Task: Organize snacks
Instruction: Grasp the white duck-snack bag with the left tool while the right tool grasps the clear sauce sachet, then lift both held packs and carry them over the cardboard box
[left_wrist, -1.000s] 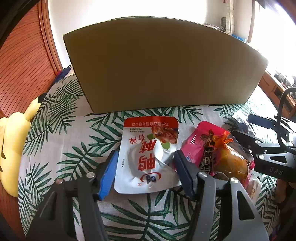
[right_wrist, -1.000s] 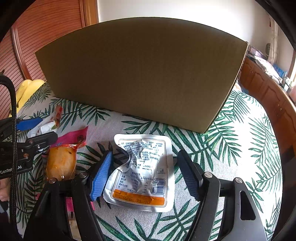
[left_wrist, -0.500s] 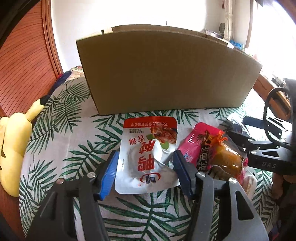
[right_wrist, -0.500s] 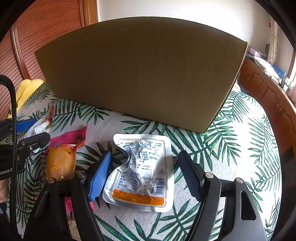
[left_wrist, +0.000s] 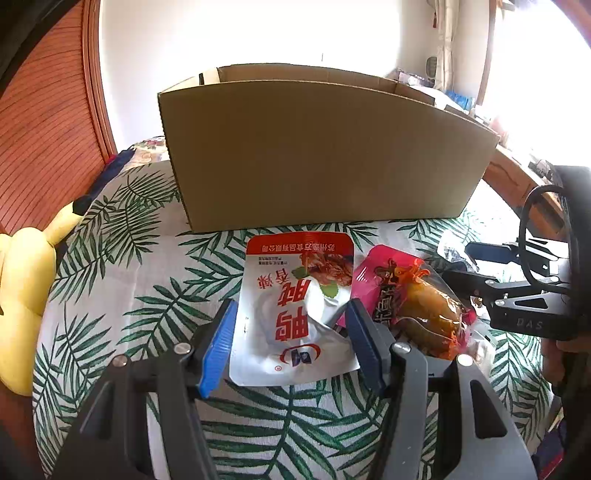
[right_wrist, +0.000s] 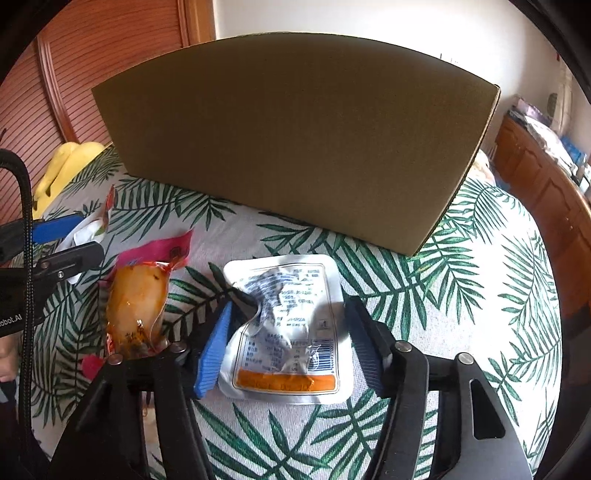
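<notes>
Right, the left gripper (left_wrist: 291, 345) is spread wide, jaws straddling the white-and-red pouch (left_wrist: 297, 306), which lies flat on the leaf-print cloth (left_wrist: 140, 288) just in front of the box (left_wrist: 325, 158). The right gripper (right_wrist: 286, 345) is spread too, jaws either side of a silver pouch (right_wrist: 291, 325) lying back-side up. Whether any pad touches a pouch, I cannot tell. Between the two pouches sits a pink pack (left_wrist: 417, 306) with something orange inside; its near end is hidden behind the left gripper's finger. The box interior is barely visible, only its far rim. A yellow plush (left_wrist: 22, 295) is cut off at the frame edge.
</notes>
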